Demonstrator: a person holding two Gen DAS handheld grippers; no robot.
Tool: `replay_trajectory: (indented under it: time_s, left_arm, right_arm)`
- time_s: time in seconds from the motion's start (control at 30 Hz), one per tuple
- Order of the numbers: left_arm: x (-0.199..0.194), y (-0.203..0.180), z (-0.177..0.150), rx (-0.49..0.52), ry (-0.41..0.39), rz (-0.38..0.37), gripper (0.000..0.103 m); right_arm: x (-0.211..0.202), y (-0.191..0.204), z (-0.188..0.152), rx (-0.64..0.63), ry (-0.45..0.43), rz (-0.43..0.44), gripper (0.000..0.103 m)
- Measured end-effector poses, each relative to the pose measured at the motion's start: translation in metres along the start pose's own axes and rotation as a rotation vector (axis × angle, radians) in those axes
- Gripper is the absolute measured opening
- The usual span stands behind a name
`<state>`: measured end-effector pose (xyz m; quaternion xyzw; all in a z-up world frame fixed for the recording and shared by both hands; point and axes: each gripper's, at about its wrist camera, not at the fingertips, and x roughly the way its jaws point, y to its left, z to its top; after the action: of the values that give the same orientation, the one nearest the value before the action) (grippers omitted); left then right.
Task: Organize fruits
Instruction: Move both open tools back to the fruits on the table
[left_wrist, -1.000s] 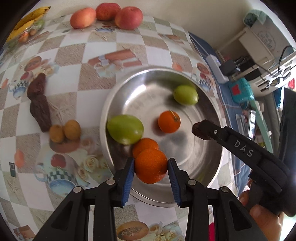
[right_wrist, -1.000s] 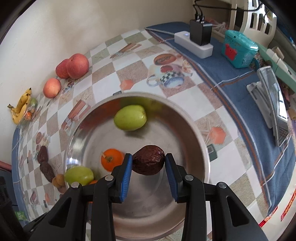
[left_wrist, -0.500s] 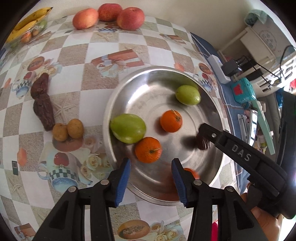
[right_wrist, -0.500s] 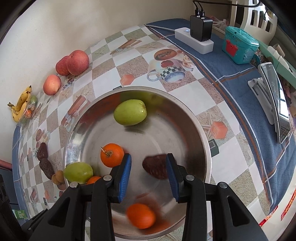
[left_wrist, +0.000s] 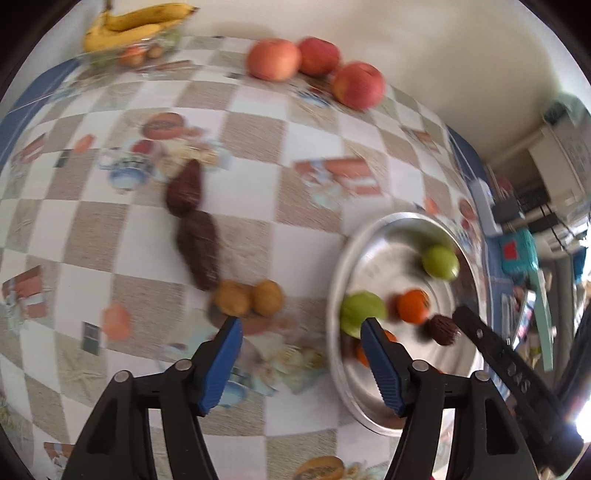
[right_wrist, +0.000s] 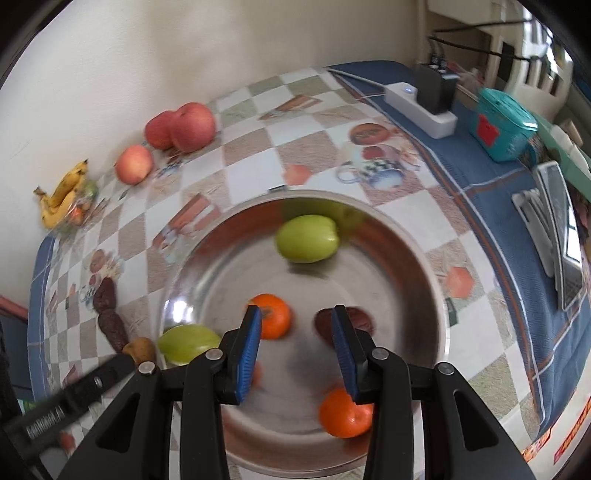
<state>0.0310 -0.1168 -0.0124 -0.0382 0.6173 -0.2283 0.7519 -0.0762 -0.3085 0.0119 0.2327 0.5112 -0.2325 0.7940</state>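
Both fruits dropped, left tongs swung off toward the tabletop.

A second earlier I had an orange pinched in the left tongs (left_wrist: 301, 326) and a dark wrinkled fruit (right_wrist: 345, 323) in the right tongs (right_wrist: 296, 314); both pairs were now spread and empty. That orange (right_wrist: 345, 411) lay at the near side of the steel bowl (right_wrist: 441, 295), the dark fruit near the middle beside another orange (right_wrist: 271, 315). My left tongs had left the bowl and faced the two small brown fruits (left_wrist: 249, 297) on the tabletop (left_wrist: 291, 199), which I judged the next pick.
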Motion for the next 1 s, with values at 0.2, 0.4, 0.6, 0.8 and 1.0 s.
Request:
replay_trajectory:
  time_s: [0.2,0.4,0.6,0.8,1.0]
  left_arm:
    - [-0.006,0.040,0.010,-0.151,-0.026,0.005,0.088]
    - [-0.009,0.069,0.011,-0.258,-0.064,0.113,0.103]
    - [-0.005,0.083,0.007,-0.306,-0.051,0.165,0.103]
    - [-0.004,0.084,0.005,-0.323,-0.044,0.157,0.103]
    - [-0.011,0.077,0.010,-0.246,-0.091,0.238,0.103]
  right_arm:
    - [0.005,0.018,-0.004,-0.067,0.006,0.000,0.040]
    - [0.015,0.029,-0.006,-0.126,0.026,-0.042,0.081]
    - [0.024,0.039,-0.013,-0.236,0.024,-0.137,0.082]
    - [0.024,0.030,-0.012,-0.202,0.018,-0.128,0.082]
    - [0.023,0.021,-0.011,-0.155,0.006,-0.122,0.082]
